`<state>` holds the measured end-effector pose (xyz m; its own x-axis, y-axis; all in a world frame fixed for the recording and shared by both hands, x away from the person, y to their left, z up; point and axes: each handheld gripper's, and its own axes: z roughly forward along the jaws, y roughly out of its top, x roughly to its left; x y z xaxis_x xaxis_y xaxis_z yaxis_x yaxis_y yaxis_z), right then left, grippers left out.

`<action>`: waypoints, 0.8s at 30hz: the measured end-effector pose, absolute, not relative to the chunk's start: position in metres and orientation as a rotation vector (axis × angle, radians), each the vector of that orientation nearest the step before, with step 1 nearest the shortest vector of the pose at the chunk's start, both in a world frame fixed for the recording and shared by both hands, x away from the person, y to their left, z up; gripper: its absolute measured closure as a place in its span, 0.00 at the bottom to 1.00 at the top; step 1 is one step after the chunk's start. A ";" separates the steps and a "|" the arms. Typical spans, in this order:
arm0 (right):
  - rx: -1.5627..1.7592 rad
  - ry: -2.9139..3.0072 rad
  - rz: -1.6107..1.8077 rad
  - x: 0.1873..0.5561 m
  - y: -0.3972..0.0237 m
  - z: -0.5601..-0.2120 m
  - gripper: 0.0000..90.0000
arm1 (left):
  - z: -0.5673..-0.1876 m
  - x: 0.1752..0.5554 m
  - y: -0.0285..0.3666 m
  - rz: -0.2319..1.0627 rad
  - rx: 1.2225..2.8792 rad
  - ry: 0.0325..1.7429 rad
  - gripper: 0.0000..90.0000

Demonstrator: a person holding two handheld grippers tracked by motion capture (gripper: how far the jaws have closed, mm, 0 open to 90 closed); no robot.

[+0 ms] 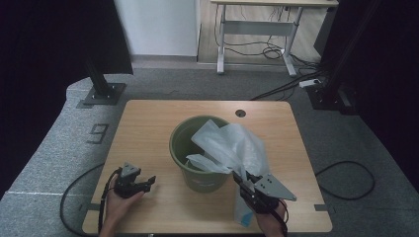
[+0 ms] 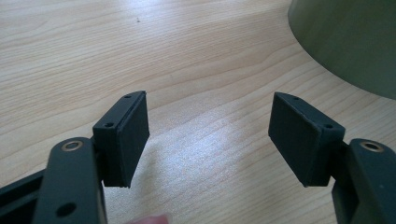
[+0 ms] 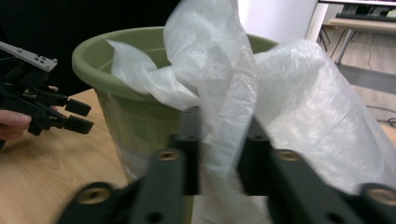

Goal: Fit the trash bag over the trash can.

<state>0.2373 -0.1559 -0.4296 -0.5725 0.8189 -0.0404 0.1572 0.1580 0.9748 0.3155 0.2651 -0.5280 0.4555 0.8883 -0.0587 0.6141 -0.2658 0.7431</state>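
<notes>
right gripper point(image 3: 218, 154): working at the near right side of the green bucket point(image 1: 197, 148); its jaws are closing in on a fold of the clear plastic bag point(image 3: 243, 93) and are pinching it, film gathered between the pads

plastic bag: lying half in, half out of the bucket; part is tucked inside the rim, the rest is billowing over the right edge and trailing down the outer wall toward the right gripper point(image 1: 253, 190)

step in hand: judging by the grip, the bag is being spread as a liner; the mouth is not yet hooked over the rim all round

next move: probably lifting the pinched fold up and out, then drawing it over the bucket's near rim; this calls for a steady pull so the thin film is not slipping or tearing

left gripper point(image 2: 210, 135): resting on the table point(image 1: 148, 123) to the left of the bucket, jaws standing wide apart and holding nothing

left gripper point(image 1: 132, 181): sitting apart from the bucket, a hand wrapping its body

views compared: the right gripper view is showing the film actually caught between the pads, which the high view is hiding under the grey plate; the high view is showing how much of the bag is spilling right of the bucket; the left gripper view is showing bare wood between open pads and the bucket's wall beyond

far background: a desk frame point(image 1: 257, 29) and cables are sitting on the floor beyond the bucket
</notes>
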 end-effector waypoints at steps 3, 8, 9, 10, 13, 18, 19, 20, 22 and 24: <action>0.889 1.834 1.443 0.238 -0.151 -0.422 0.93 | -0.527 0.315 0.266 0.494 1.978 1.251 0.32; 0.824 1.820 1.464 0.239 -0.137 -0.410 0.95 | -0.517 0.312 0.267 0.546 1.979 1.238 0.33; 0.817 1.823 1.472 0.240 -0.135 -0.410 0.95 | -0.511 0.309 0.267 0.557 1.964 1.228 0.34; 0.815 1.829 1.478 0.241 -0.134 -0.410 0.95 | -0.508 0.307 0.268 0.564 1.960 1.220 0.34; 0.830 1.834 1.506 0.244 -0.135 -0.413 0.95 | -0.494 0.299 0.271 0.571 1.935 1.183 0.37; 0.857 1.819 1.572 0.247 -0.145 -0.416 0.96 | -0.466 0.285 0.269 0.565 1.914 1.115 0.43; 0.858 1.817 1.579 0.247 -0.146 -0.416 0.96 | -0.458 0.283 0.267 0.561 1.906 1.109 0.45; 0.858 1.817 1.587 0.247 -0.148 -0.417 0.95 | -0.451 0.280 0.265 0.546 1.894 1.097 0.46; 0.856 1.821 1.591 0.248 -0.150 -0.417 0.95 | -0.437 0.275 0.259 0.529 1.891 1.060 0.47; 0.852 1.818 1.596 0.248 -0.154 -0.417 0.95 | -0.425 0.270 0.251 0.525 1.892 1.031 0.47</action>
